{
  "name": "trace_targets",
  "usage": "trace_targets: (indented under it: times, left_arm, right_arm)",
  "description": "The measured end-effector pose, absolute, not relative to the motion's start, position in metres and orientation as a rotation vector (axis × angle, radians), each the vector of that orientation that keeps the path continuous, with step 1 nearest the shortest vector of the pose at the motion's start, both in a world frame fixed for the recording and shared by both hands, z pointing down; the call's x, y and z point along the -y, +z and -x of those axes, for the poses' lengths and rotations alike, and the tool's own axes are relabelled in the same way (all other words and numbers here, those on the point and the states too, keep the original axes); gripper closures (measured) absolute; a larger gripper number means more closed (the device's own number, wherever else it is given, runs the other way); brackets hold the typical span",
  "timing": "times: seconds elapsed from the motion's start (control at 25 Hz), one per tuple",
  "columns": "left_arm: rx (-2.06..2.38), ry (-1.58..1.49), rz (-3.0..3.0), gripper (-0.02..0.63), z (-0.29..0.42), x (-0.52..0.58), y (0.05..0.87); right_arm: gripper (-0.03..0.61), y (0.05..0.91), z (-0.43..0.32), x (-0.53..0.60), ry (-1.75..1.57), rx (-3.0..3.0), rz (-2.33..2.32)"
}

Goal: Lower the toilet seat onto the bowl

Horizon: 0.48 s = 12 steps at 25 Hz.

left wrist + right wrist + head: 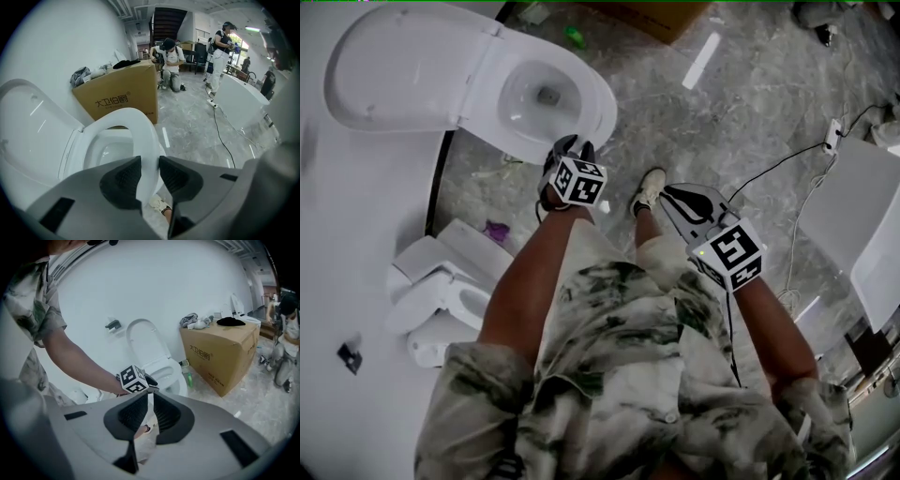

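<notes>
White plastic ring-shaped toilet seat [140, 124]: tilted above the white ceramic bowl [104, 152], front edge off the rim; white lid [33, 126] upright behind.
Left gripper [150, 165]: jaws wide, both dark ribbed pads [125, 180] pressed on the seat's front edge.
Right gripper [150, 401]: off to the side, jaws a narrow slit apart, nothing between them.
Surroundings: brown cardboard box [119, 91] beyond the toilet; grey marbled floor [197, 126].
</notes>
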<state>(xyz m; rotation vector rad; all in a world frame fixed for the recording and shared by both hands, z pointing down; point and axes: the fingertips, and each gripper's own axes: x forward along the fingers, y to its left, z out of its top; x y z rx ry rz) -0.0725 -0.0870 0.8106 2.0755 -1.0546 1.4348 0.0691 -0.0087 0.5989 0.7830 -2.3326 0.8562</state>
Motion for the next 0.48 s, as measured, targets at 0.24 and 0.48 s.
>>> trace_targets:
  times: [0.24, 0.48]
  left_arm:
    - [1.035, 1.452, -2.053, 0.477, 0.066, 0.083, 0.834]
    - [1.006, 1.48, -2.024, 0.48, 0.061, 0.082, 0.858]
  right_arm:
    - [0.52, 0.614, -0.065, 0.012, 0.869, 2.333, -0.749]
    - [0.52, 0.628, -0.065, 0.017, 0.884, 2.316, -0.714]
